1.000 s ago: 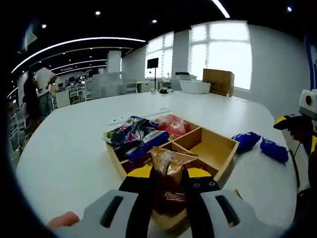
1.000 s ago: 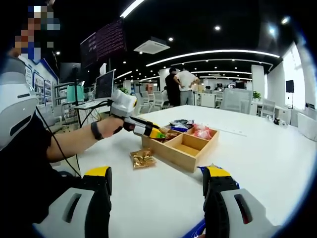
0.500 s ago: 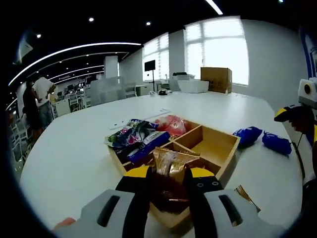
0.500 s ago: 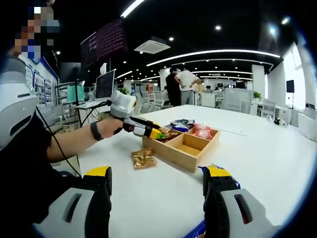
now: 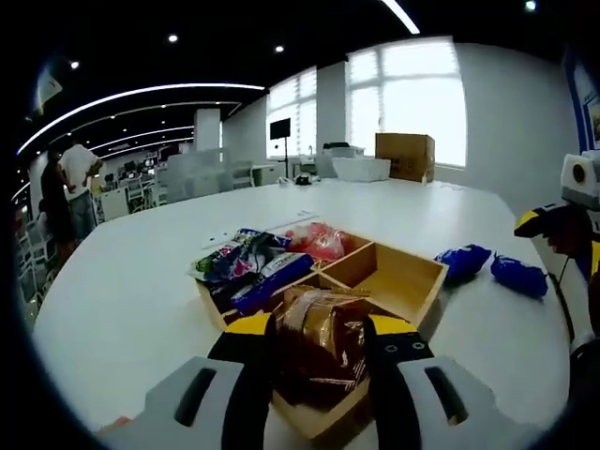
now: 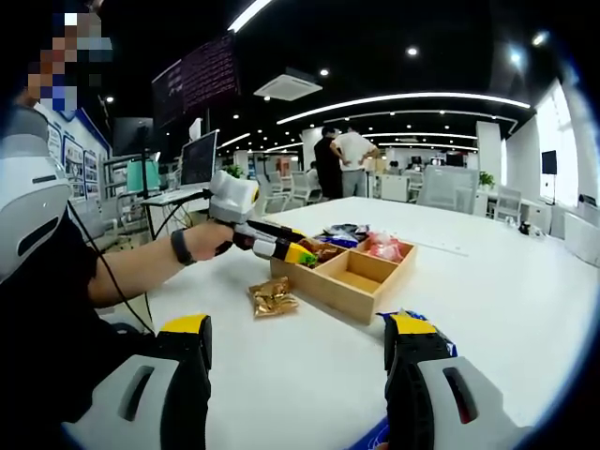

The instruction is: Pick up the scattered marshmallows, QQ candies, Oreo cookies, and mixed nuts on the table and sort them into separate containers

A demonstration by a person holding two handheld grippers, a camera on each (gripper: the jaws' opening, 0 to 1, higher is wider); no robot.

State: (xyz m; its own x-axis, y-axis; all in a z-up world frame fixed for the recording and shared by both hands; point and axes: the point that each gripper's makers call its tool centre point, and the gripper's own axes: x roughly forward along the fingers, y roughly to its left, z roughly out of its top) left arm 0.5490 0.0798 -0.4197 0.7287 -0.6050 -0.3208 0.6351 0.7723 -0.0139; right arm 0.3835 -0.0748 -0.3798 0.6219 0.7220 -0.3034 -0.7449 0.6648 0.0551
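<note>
Two blue packets (image 5: 492,269) lie on my desk (image 5: 122,309) beside the wooden tray (image 5: 412,281). My left gripper (image 5: 319,352) fingers clamp a gold nut packet (image 5: 319,337) over it; my right gripper (image 6: 295,352) fingers stand apart.

Left gripper (image 5: 319,349) clamped on a brown packet (image 5: 319,339), seen at ten o'clock in right gripper view, gripped by a hand (image 6: 202,240). Right gripper (image 6: 295,361) jaws parked wide apart.

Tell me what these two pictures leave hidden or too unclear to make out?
- Left gripper view: the gold packet hides the floor of the wooden tray compartment under it.
- Right gripper view: blue packet hidden behind the right jaw.
- Both views: packet print too small to read.
</note>
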